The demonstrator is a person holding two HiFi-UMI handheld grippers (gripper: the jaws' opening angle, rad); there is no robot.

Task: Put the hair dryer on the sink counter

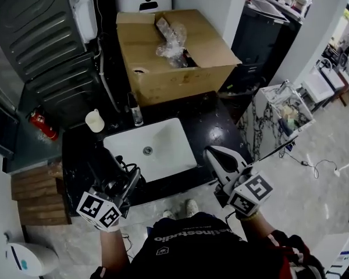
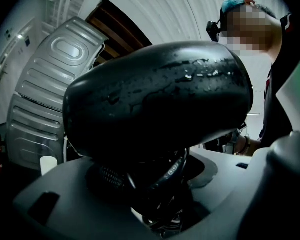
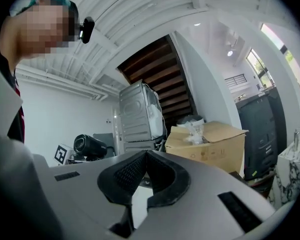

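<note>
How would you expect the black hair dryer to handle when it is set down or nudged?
Probably slippery: the hair dryer has a glossy shell carrying droplets. Its rounded barrel looks apt to roll or tip on the counter. The bundled cord beneath seems floppy and may drag or snag.

Dim foreground — strong fisheye edge distortion

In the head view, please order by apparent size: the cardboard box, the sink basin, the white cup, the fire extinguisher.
1. cardboard box
2. sink basin
3. white cup and fire extinguisher: look alike, not ranked.
</note>
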